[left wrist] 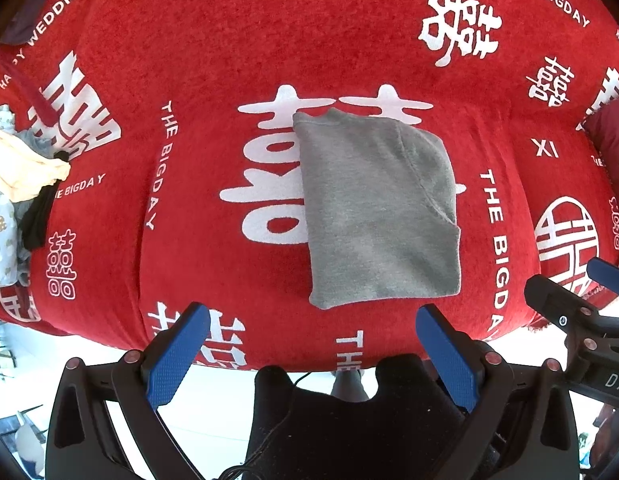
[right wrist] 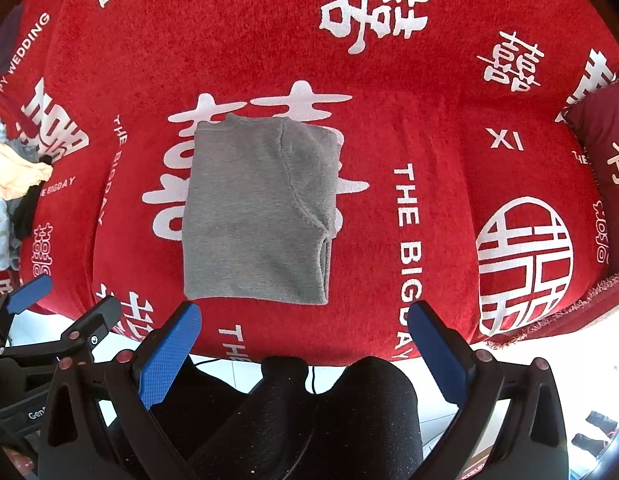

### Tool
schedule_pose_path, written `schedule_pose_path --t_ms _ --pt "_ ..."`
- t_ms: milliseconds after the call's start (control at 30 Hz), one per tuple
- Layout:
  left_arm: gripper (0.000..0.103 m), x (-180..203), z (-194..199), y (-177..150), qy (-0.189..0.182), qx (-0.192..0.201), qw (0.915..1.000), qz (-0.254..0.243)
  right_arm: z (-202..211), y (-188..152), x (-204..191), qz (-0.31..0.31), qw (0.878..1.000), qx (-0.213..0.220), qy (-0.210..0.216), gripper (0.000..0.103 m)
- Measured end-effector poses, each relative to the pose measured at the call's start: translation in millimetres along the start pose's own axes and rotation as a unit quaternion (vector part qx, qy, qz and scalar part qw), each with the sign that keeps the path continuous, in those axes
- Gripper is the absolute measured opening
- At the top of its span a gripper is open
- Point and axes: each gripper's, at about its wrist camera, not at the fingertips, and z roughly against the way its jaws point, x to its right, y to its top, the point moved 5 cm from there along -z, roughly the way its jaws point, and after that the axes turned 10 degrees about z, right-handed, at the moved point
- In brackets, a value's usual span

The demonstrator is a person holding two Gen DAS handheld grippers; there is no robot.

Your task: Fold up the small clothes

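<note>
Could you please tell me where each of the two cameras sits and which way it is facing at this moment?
Left wrist: sits on the left tool, looking along its open blue fingers at the grey garment on the red cover; the right tool shows at right.
Right wrist: sits on the right tool, facing the same grey garment; the left tool shows at left.
Shared: garment, cover, clothes pile at left.

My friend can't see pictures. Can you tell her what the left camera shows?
A folded gray top lies flat on a red blanket with white writing. The left tongs wait open just in front of it, holding nothing. A pile of other clothes sits at the far left.
</note>
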Motion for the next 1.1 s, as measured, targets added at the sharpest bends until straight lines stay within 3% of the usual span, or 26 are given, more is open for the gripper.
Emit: schedule_pose_path --t_ms 1100 --pt "0.103 -3.6 0.3 8.7 0.001 0.012 0.9999 -0.003 -1.6 2.6 -0.8 0.001 1.0 0.0 -0.005 0.103"
